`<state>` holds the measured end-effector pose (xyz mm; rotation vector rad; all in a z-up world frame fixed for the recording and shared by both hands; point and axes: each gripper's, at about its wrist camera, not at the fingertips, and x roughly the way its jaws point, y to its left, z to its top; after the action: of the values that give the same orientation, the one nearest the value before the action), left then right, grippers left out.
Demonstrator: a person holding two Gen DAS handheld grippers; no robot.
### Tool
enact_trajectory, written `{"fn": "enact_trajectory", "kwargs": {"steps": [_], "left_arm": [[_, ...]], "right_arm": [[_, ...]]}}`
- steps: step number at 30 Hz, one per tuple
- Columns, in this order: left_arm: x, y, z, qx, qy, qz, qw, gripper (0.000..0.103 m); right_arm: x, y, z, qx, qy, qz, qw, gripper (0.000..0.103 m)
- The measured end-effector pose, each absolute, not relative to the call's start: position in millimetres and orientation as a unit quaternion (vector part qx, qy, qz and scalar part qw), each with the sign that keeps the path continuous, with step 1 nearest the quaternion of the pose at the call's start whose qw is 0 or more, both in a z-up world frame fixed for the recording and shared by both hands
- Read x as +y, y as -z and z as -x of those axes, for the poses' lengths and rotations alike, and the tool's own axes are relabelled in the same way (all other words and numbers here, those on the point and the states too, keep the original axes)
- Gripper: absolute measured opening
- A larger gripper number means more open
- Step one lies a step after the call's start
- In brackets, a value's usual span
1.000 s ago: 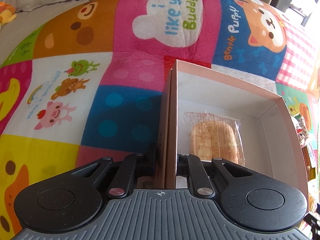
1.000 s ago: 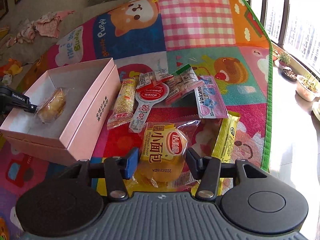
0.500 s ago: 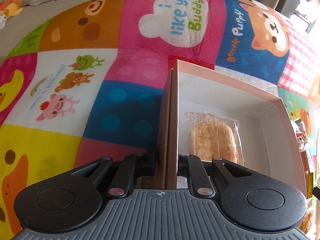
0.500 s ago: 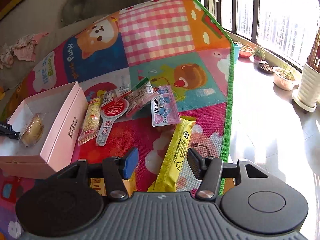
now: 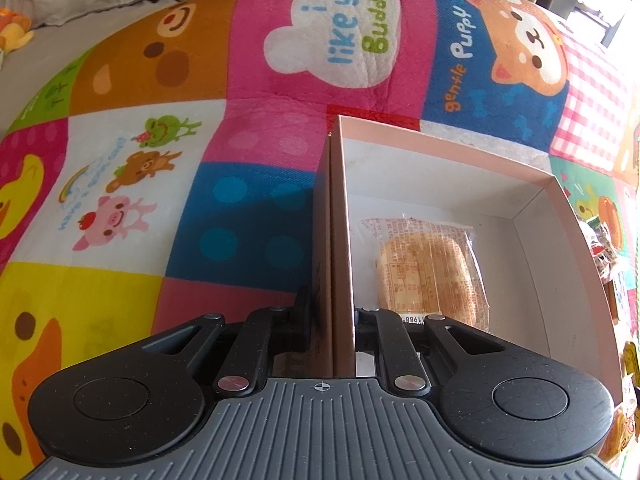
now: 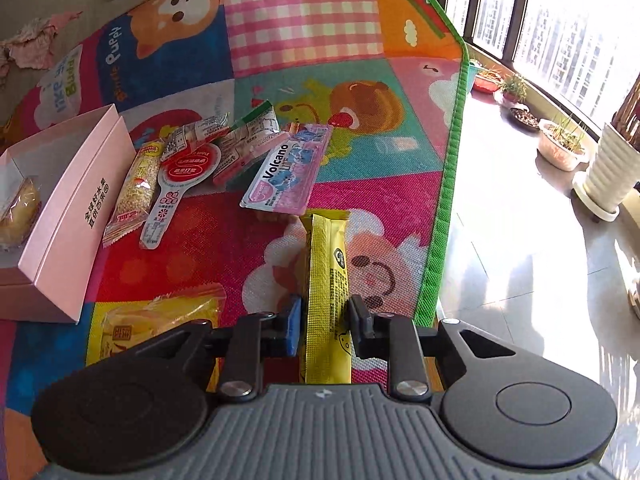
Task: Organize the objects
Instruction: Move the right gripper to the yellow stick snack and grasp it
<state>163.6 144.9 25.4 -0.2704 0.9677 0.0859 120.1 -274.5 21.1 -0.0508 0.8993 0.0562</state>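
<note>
My left gripper (image 5: 332,316) is shut on the side wall of the pink box (image 5: 340,240). A wrapped bread (image 5: 430,276) lies inside the box. In the right wrist view the pink box (image 6: 76,216) sits at the left on the play mat. My right gripper (image 6: 325,320) is open, with its fingers on either side of a long yellow snack packet (image 6: 327,280) that lies on the mat. A yellow bread packet (image 6: 160,320) lies to its left.
Several loose snack packets lie between the box and the yellow packet: a purple Volcano packet (image 6: 286,172), a grain bar (image 6: 136,188) and a red-and-white spoon-shaped packet (image 6: 176,188). The mat's green edge (image 6: 444,208) borders a tiled floor with plant pots (image 6: 560,148).
My right gripper moved right, off the bread packet to the long yellow packet, came down over it and narrowed. My left gripper kept its hold on the box wall.
</note>
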Motion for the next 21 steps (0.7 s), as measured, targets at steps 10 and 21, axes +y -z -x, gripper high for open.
{"fn": "enact_trajectory", "kwargs": {"steps": [10,21], "left_arm": [[147.3,-24.8,-162.5,0.461,-0.032,0.139,0.876,0.017],[153.6,-22.8,-159.2,0.453,-0.019,0.151,0.878,0.019]], "right_arm": [[-270.2,-77.5,-26.5,0.442,-0.069,-0.006,0.895,0.021],[-201.3,-145.9,9.8,0.402,-0.165,0.037,0.900,0.004]]}}
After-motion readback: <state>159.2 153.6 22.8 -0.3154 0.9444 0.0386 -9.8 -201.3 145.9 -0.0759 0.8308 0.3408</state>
